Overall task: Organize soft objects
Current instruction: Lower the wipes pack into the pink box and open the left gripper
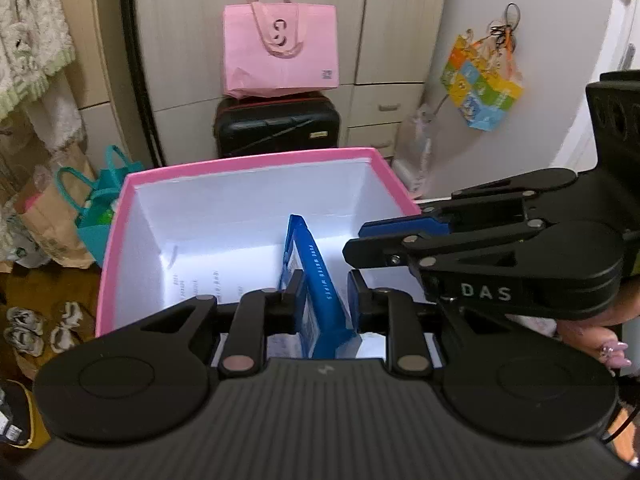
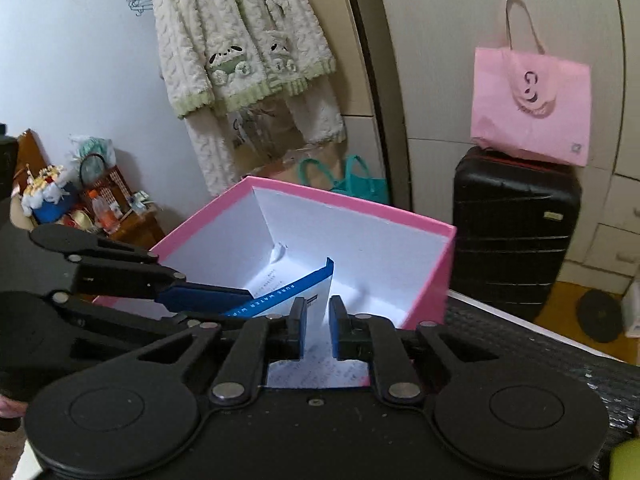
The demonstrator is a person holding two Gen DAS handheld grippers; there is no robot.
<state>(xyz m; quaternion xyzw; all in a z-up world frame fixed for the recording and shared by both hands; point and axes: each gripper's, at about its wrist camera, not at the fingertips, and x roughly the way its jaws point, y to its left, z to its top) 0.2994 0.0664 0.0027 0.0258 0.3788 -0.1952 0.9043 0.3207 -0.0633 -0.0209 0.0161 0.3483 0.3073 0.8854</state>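
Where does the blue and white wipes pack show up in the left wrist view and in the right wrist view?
Left wrist: wipes pack sits lower centre, edge-on between the left claw's fingers, over the pink box.
Right wrist: lower centre, slanting up from the right claw.
Shared landmark: pink tote bag on the black suitcase.

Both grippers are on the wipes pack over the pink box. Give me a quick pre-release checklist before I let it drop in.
1. Left gripper shut on the blue wipes pack: ok.
2. Right gripper shut on the same pack: ok.
3. Pack inside the rim of the pink box: ok, it hangs within the white walls.
4. Box floor below the pack free of other items: ok, only printed paper shows.
5. Pack resting on the floor: cannot tell, its lower edge is hidden.
6. Grippers apart from each other: cannot tell, they overlap in both views.
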